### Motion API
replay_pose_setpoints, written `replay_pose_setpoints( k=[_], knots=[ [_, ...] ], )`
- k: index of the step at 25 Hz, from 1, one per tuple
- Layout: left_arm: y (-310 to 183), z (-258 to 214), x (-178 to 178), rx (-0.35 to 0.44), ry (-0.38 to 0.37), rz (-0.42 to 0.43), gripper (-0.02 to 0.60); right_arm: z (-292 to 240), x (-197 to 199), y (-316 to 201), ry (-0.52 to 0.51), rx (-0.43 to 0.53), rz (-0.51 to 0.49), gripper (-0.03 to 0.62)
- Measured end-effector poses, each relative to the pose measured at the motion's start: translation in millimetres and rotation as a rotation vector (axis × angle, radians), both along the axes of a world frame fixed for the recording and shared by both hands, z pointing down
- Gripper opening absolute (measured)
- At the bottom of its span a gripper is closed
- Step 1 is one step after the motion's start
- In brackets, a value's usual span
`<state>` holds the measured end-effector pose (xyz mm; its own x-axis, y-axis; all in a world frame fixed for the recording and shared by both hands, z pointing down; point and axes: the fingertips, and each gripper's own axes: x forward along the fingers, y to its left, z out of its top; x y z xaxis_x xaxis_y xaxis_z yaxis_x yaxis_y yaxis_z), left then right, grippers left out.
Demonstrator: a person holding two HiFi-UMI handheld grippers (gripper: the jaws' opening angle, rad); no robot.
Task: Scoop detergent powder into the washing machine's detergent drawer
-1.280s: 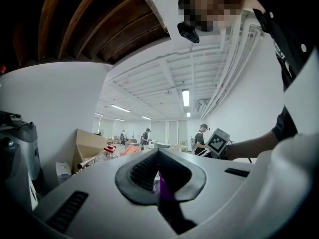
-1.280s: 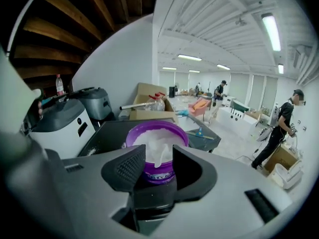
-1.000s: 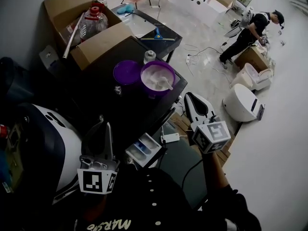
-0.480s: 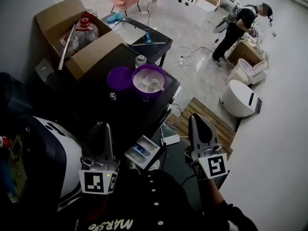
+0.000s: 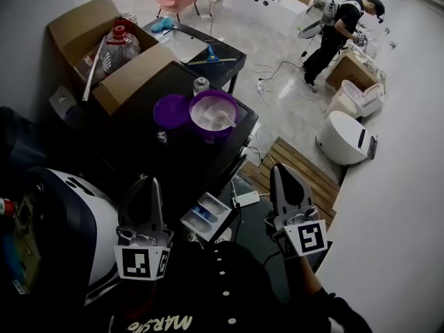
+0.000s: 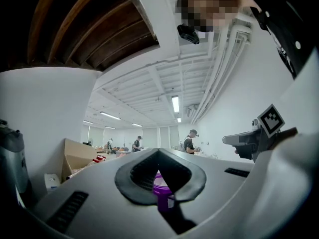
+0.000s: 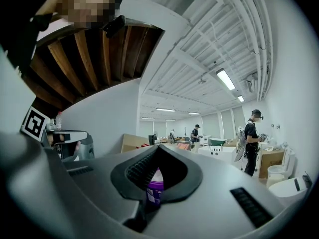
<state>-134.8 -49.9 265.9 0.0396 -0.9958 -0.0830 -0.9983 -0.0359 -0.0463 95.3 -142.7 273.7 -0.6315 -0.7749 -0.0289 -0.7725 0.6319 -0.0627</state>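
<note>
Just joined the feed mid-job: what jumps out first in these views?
The purple tub of white powder, a scoop lying in it, sits on the dark table with a purple lid beside it. Nearer, the open detergent drawer shows between the left gripper and right gripper, both with jaws together and empty.

Purple tub (image 5: 214, 115), lid off, w/ white powder & white scoop (image 5: 226, 121) inside, upright on dark table (image 5: 139, 155); white drawer (image 5: 206, 216) open nr its front edge.

Setting: workshop-like test hall.
Beyond black table (image 5: 173, 161): white bathtub (image 5: 267, 7), loose floor cables (image 5: 277, 71).
Right of table: toilets (image 5: 345, 139).
Above table: bare pipes (image 7: 244, 29), strip lights (image 7: 225, 78).
</note>
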Motion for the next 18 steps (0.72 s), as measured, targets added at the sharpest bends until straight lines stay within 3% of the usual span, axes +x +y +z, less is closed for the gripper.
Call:
replay_pose_setpoints(
  k=[18],
  knots=[
    [-2,2,-4,0.001,0.012,-0.009,0.014,2,-12,-4,-0.003,-0.008,-0.024,0.028]
  ],
)
